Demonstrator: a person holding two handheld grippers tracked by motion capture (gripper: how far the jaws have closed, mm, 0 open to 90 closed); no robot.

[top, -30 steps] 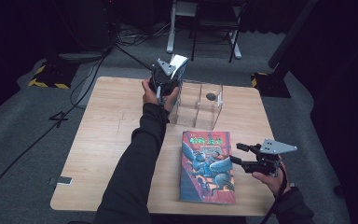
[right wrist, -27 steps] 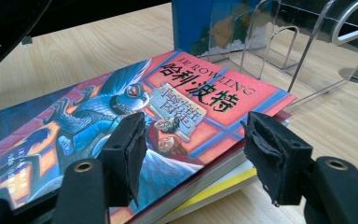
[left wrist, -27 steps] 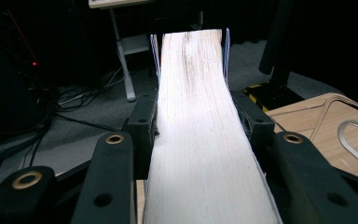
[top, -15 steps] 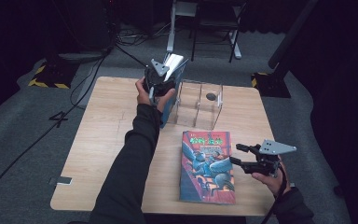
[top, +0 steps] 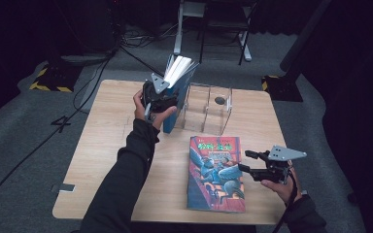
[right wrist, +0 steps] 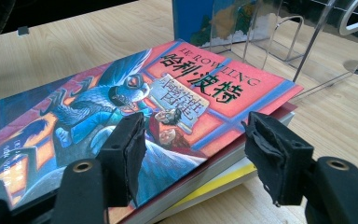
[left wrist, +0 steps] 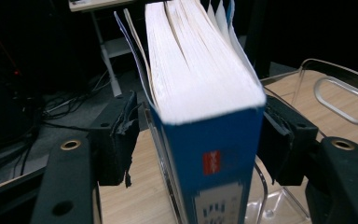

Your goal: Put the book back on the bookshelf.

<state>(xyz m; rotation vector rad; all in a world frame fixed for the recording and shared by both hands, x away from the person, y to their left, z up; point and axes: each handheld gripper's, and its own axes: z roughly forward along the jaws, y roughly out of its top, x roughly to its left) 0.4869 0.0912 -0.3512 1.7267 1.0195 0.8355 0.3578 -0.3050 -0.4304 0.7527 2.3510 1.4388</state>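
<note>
A thick blue book [top: 180, 85] stands upright at the left end of a clear acrylic rack [top: 209, 109], its pages fanning at the top. My left gripper [top: 161, 99] reaches around its spine [left wrist: 209, 154]. Its jaws have just been opening: the left pad [left wrist: 119, 140] stands clear of the book, the right one sits close against the cover. A stack of books with a colourful illustrated cover [top: 216, 172] lies flat on the table. My right gripper [top: 244, 161] is open at the stack's right edge, its jaws spread over the cover [right wrist: 121, 107].
The wooden table [top: 107, 141] has bare room at the left. A small dark disc [top: 219, 101] shows behind the rack. A piece of tape [top: 63, 188] sits at the table's front left edge. Cables and chair legs [top: 179, 34] lie beyond the far edge.
My left hand came down and a little left with the blue book, which now stands on the table at the rack's end. Its jaws have widened. The right gripper stayed put.
</note>
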